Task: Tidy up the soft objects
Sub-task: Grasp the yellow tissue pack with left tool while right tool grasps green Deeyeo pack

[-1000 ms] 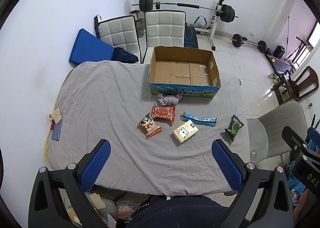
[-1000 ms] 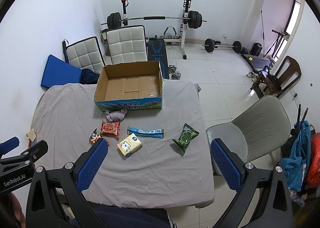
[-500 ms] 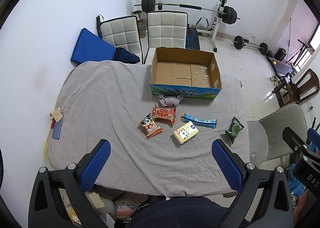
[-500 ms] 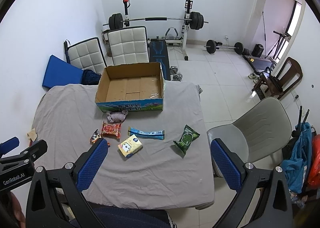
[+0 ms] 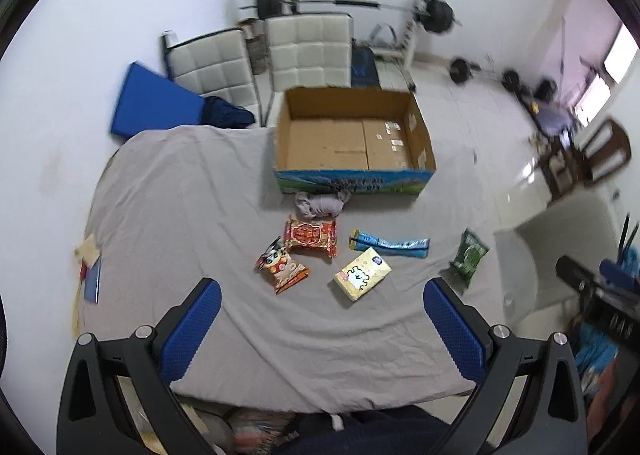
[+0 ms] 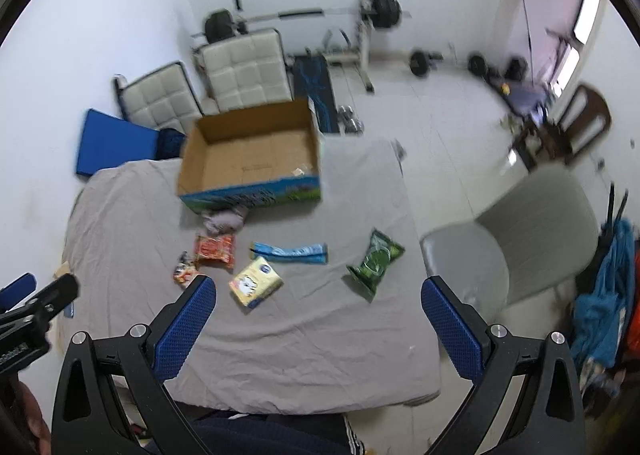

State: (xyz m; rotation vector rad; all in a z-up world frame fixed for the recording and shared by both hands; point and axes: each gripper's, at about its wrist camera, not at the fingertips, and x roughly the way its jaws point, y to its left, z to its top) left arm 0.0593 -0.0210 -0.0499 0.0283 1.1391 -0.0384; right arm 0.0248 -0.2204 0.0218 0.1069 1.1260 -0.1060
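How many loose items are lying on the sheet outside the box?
6: grey cloth against the cardboard box, red packet, cartoon packet, blue stick pack, yellow pack, green packet far right.

We see a room with plain white walls (image 5: 80, 55) and a pale tiled floor (image 6: 440, 127) that shines where daylight falls from a window (image 6: 584, 15) at the right. Against the far wall stands a weight bench with a loaded barbell (image 5: 352, 5), and more weights (image 6: 420, 61) lie on the floor. 2 white padded chairs (image 5: 308, 51) stand behind a table under a grey cloth (image 5: 180, 207), with a blue mat (image 5: 152, 103) leaning on the wall beside them. A grey plastic chair (image 6: 532, 223) sits at the table's right, and a dark wooden chair (image 6: 588, 123) stands further back.
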